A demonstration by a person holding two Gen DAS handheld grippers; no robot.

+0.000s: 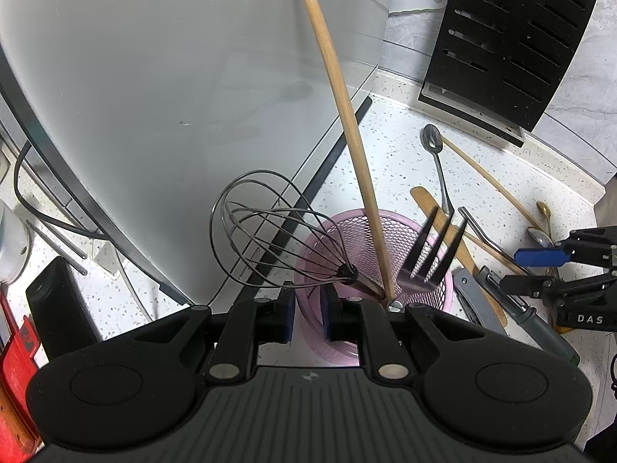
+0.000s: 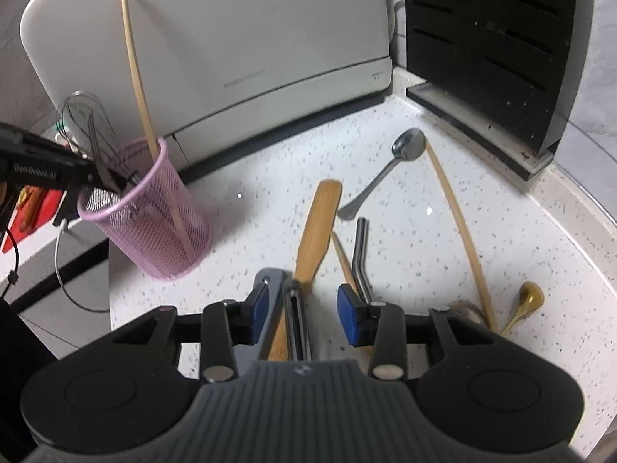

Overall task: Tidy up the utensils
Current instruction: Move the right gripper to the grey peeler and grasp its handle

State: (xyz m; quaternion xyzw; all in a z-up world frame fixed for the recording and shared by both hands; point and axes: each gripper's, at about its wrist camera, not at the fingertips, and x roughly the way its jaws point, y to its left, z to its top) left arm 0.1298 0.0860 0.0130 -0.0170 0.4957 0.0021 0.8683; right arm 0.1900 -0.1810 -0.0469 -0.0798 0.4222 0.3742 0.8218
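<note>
Two tools: both in view, one at the pink cup, one over the loose utensils.
Left tool (image 1: 308,314): low centre of its own wrist view, blue pads a small gap apart astride the near rim of the pink mesh cup (image 1: 435,289); whether the pads press the rim I cannot tell. In the right wrist view it enters from the left edge and meets the cup's rim.
Right tool (image 2: 302,314): jaws wide apart with nothing clamped, hanging over a grey-handled peeler (image 2: 295,318) and the wooden spatula (image 2: 316,231), lower centre of the frame.
Pink mesh cup: stands on the speckled white tabletop (image 2: 246,231) left of centre in the right wrist view, tilted.
In the cup: a wire whisk (image 1: 270,227) head up, a long bamboo chopstick (image 1: 339,96) leaning toward the top of the frame, and a black fork-like tool (image 1: 432,247) with its tines up.
Loose on the tabletop: a steel spoon (image 2: 389,169) with its bowl toward the upper right, a bent metal straw (image 2: 360,254) just beside the spatula, a second long chopstick (image 2: 459,227) running from the spoon's bowl to the lower right, and a small gold spoon (image 2: 528,303) at the far right.
Behind: a white appliance (image 2: 250,38) across the top, and a black slotted knife block (image 2: 489,38) at the upper right.
</note>
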